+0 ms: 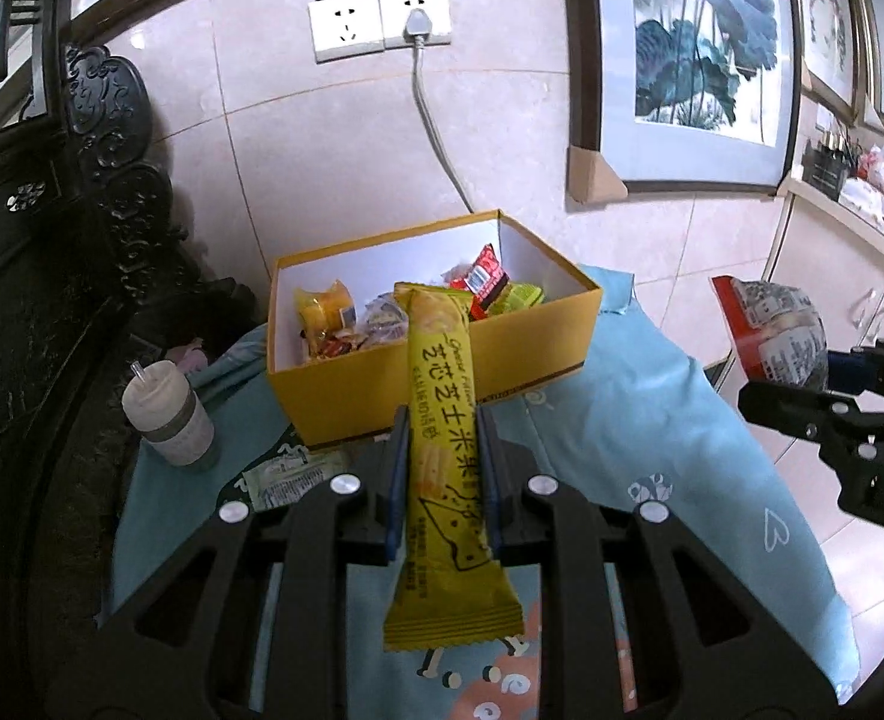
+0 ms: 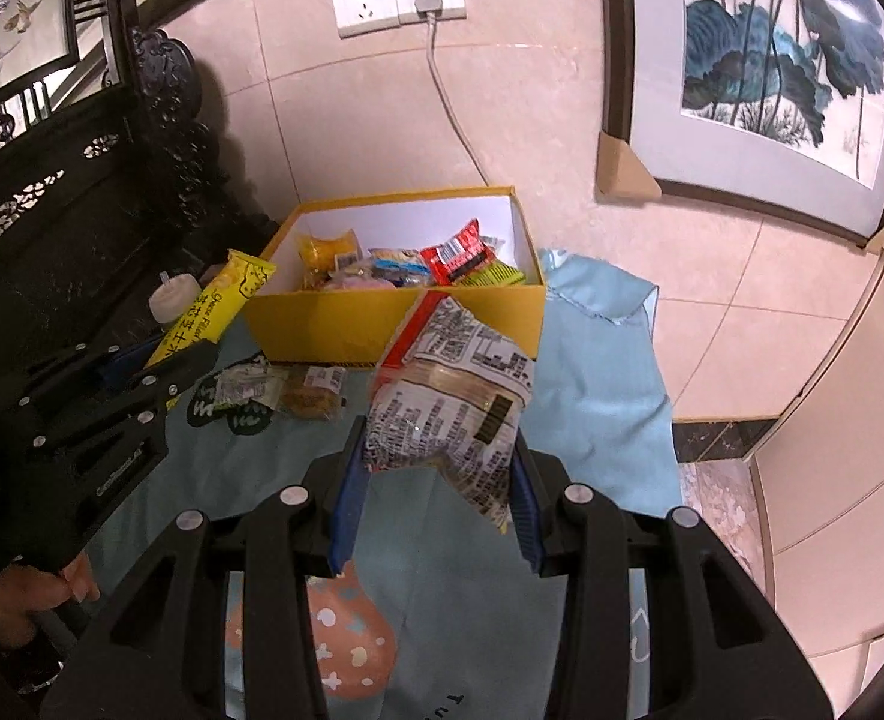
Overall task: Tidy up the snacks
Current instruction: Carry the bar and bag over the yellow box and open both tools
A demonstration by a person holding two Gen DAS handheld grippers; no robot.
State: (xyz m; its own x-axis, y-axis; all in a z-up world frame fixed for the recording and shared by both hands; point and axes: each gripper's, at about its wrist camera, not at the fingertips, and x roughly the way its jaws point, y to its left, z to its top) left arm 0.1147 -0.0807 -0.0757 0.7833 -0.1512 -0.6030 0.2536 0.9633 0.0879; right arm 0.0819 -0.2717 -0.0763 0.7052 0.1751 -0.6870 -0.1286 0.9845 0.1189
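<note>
An open yellow box [image 1: 538, 354] [image 2: 334, 324] with several wrapped snacks inside stands on a blue cloth. My left gripper [image 1: 442, 438] is shut on a long yellow snack bar [image 1: 442, 420], held just in front of the box; the bar also shows in the right wrist view [image 2: 214, 306]. My right gripper [image 2: 439, 468] is shut on a crinkled red-and-white snack packet [image 2: 448, 396], right of the left gripper and in front of the box; the packet also shows in the left wrist view [image 1: 772, 324]. Two small snacks, a green-white packet [image 2: 244, 387] [image 1: 292, 477] and a brown one [image 2: 313, 396], lie on the cloth before the box.
A lidded cup [image 1: 169, 414] stands left of the box beside dark carved furniture [image 1: 52, 300]. A tiled wall with sockets [image 1: 382, 24] and a cable rises behind. A framed painting [image 1: 694, 60] leans at the right. Cabinets [image 2: 832, 420] stand right.
</note>
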